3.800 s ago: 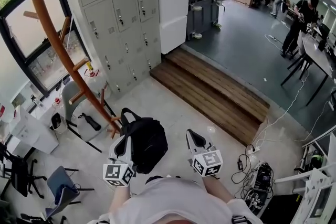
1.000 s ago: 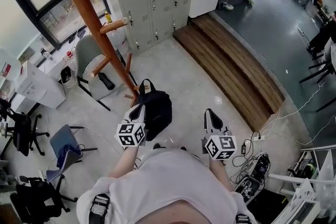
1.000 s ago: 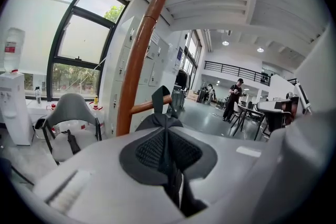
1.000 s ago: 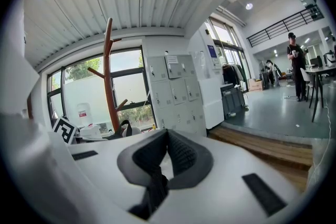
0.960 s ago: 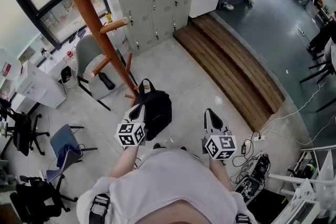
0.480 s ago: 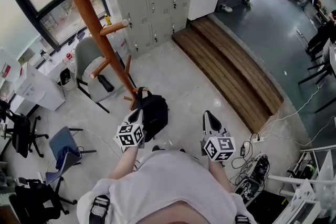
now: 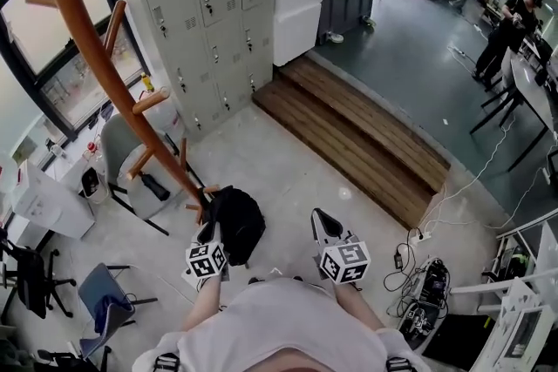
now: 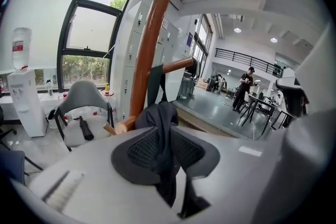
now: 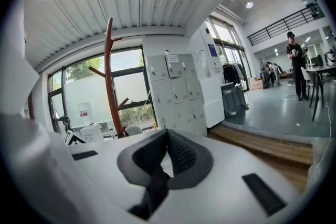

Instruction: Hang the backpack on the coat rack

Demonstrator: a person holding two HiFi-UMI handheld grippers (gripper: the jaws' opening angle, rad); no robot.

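The brown wooden coat rack (image 7: pixel 113 74) leans across the left of the head view. The black backpack (image 7: pixel 235 222) hangs low beside its pole, by a short low peg (image 7: pixel 206 190). My left gripper (image 7: pixel 209 231) is at the backpack's left edge. In the left gripper view the backpack's black strap (image 8: pixel 160 115) runs up from between the jaws of the left gripper (image 8: pixel 164 139) and past that peg (image 8: pixel 125 125). These jaws are opening and the strap lies loosely in the gap. My right gripper (image 7: pixel 321 222) hovers to the right with nothing in it, and its view shows the right gripper (image 9: pixel 164 149) shut.
Grey lockers (image 7: pixel 209 4) stand behind the rack, and a wooden step (image 7: pixel 357 135) runs off to the right. A grey chair (image 7: pixel 131 161) sits left of the pole. Cables and gear (image 7: pixel 423 292) lie at the lower right. People (image 7: pixel 501 39) stand far off.
My left gripper has sunk with the strap down beside the low peg, and the backpack now hangs closer to the pole. Its jaws have parted a little. The right gripper has stayed put.
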